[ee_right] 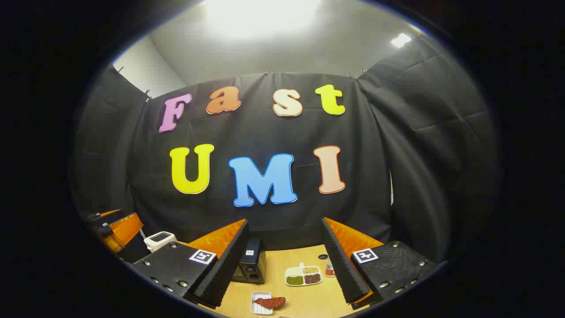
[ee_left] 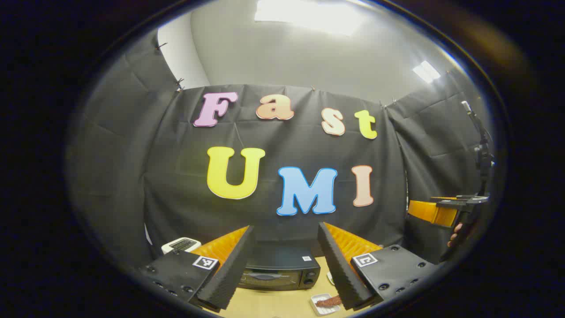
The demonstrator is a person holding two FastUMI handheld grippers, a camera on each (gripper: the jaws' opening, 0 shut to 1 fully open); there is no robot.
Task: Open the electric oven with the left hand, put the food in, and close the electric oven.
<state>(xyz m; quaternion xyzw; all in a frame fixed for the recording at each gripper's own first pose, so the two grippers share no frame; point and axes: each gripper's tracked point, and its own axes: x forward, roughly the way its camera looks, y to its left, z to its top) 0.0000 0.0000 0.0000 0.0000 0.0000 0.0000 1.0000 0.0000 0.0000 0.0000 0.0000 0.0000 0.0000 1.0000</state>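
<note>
In the left gripper view my left gripper (ee_left: 286, 227) is held open above the table, nothing between its fingers. Past them, the black electric oven (ee_left: 280, 271) stands on the wooden table (ee_left: 273, 304) with its door shut. A small white tray holding a reddish-brown piece of food (ee_left: 325, 302) lies to the oven's front right. My right gripper (ee_right: 284, 221) is open too and holds nothing. In the right gripper view, the oven (ee_right: 250, 267) stands left of centre and the food tray (ee_right: 269, 302) lies below the fingers.
A white toaster (ee_left: 181, 244) stands left of the oven. A divided white dish of beans (ee_right: 303, 275) and a small bottle (ee_right: 329, 267) sit right of the oven. The right gripper with a hand (ee_left: 441, 212) hovers far right; the left gripper (ee_right: 114, 227) hovers far left.
</note>
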